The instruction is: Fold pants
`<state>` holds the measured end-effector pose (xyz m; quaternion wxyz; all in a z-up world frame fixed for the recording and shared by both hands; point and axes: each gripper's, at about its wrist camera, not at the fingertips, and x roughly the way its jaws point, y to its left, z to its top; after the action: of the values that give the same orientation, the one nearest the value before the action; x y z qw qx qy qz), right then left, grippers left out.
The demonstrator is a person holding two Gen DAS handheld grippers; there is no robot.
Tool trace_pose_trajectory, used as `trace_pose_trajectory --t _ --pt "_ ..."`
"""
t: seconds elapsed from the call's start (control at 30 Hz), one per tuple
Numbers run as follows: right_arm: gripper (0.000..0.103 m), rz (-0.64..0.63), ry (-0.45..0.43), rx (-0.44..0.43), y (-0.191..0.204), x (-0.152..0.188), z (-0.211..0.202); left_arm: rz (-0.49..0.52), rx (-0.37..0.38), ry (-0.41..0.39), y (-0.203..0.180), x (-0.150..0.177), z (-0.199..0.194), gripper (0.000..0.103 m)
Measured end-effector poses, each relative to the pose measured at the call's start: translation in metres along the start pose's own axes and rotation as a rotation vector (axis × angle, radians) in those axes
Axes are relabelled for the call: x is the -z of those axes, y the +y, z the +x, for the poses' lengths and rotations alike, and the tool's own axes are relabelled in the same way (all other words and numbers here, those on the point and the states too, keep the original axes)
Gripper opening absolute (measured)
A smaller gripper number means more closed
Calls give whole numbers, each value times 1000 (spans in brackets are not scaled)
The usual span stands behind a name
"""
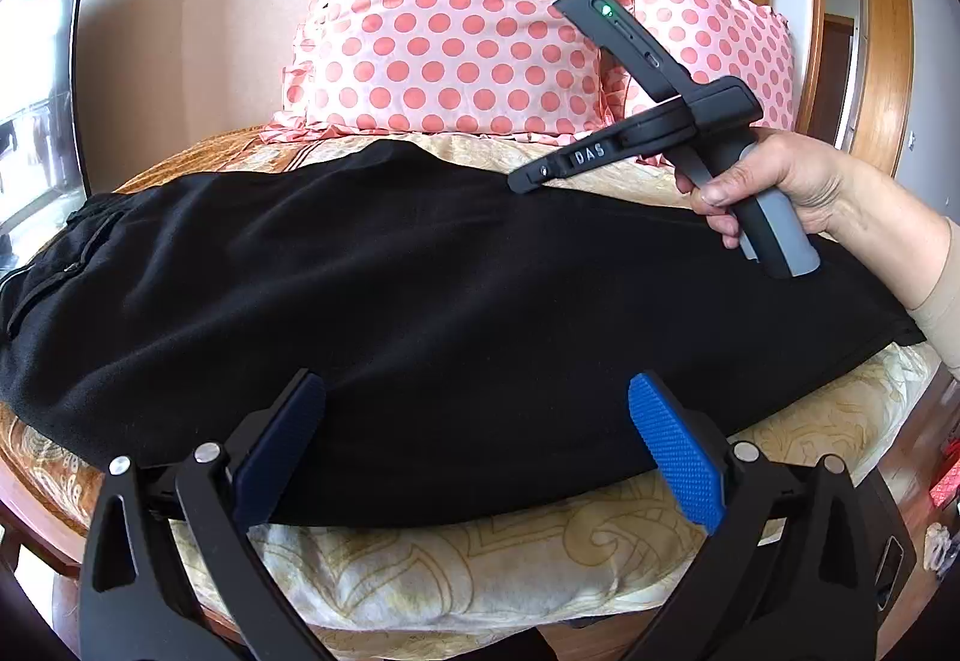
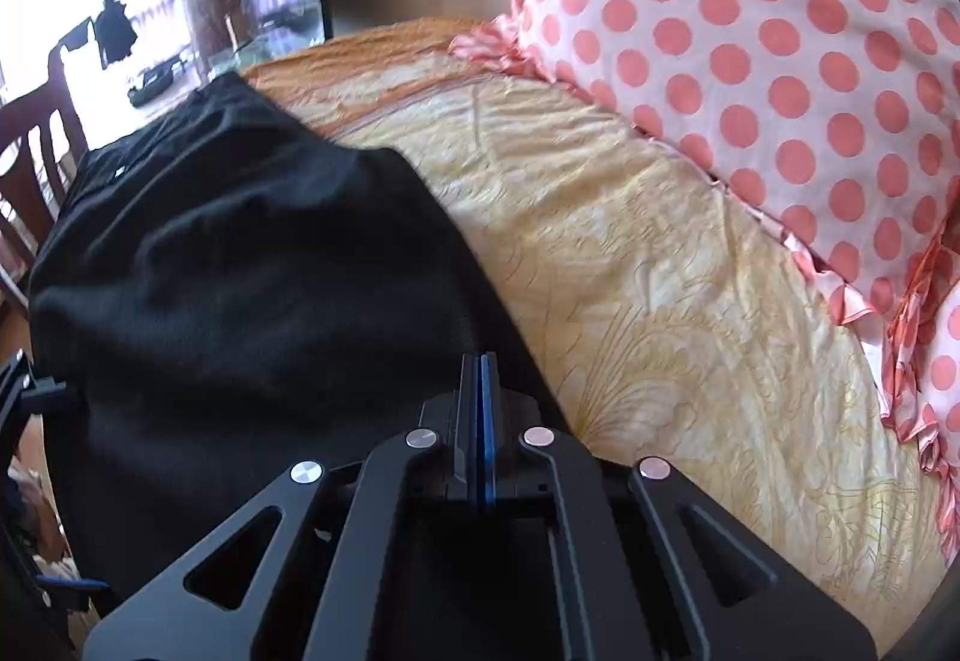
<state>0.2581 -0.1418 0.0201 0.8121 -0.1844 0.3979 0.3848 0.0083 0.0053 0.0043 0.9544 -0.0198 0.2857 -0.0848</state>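
Observation:
Black pants (image 1: 420, 271) lie flat across the bed, waistband at the left and leg ends at the right. My left gripper (image 1: 477, 382) is open, its blue pads (image 1: 678, 457) wide apart over the pants' near edge, and nothing is pinched between them. A hand (image 1: 780, 187) holds my right gripper (image 1: 519, 181) at the pants' far edge, pointing left and down. In the right wrist view the right gripper (image 2: 480, 358) is shut, pads pressed together above the pants (image 2: 240, 271) near their edge. No fabric shows between them.
A yellow patterned bed cover (image 1: 480, 571) lies under the pants. Pink polka-dot pillows (image 1: 450, 31) lean at the back. A dark screen (image 1: 42, 91) stands at the left, a wooden frame (image 1: 888, 61) at the right, and a wooden chair (image 2: 30, 163) beyond the bed.

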Motion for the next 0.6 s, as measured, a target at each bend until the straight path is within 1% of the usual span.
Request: trace_pose_trajectory --t 0.13,0.2,0.3,0.33,0.37,0.4,0.43,0.47,0.53,0.6 --pt "1 -14 8 25 1 -5 8 -11 6 2 1 -1 1 101" --pt "1 -39 -2 60 3 -4 9 -13 6 1 1 -1 2 101" --pt "1 -26 17 64 4 -2 16 -7 -7 4 -1 -1 3 101" --pt "3 -26 13 77 4 -1 14 -6 -11 6 -1 -1 3 101" --pt "11 1 13 91 3 1 9 -3 -13 9 -2 -1 3 101" --pt "28 22 11 97 1 3 4 -1 -12 12 -2 -2 3 101" --pt "38 50 0 111 -3 6 -5 -1 -10 14 -1 -2 3 101" --pt "52 82 -39 129 -6 12 -21 -3 -4 17 0 -3 3 101" --pt "53 166 -140 170 -15 35 -63 -8 9 20 2 -4 2 101" --pt "53 291 -203 214 -29 66 -103 -14 21 21 4 -4 1 101"
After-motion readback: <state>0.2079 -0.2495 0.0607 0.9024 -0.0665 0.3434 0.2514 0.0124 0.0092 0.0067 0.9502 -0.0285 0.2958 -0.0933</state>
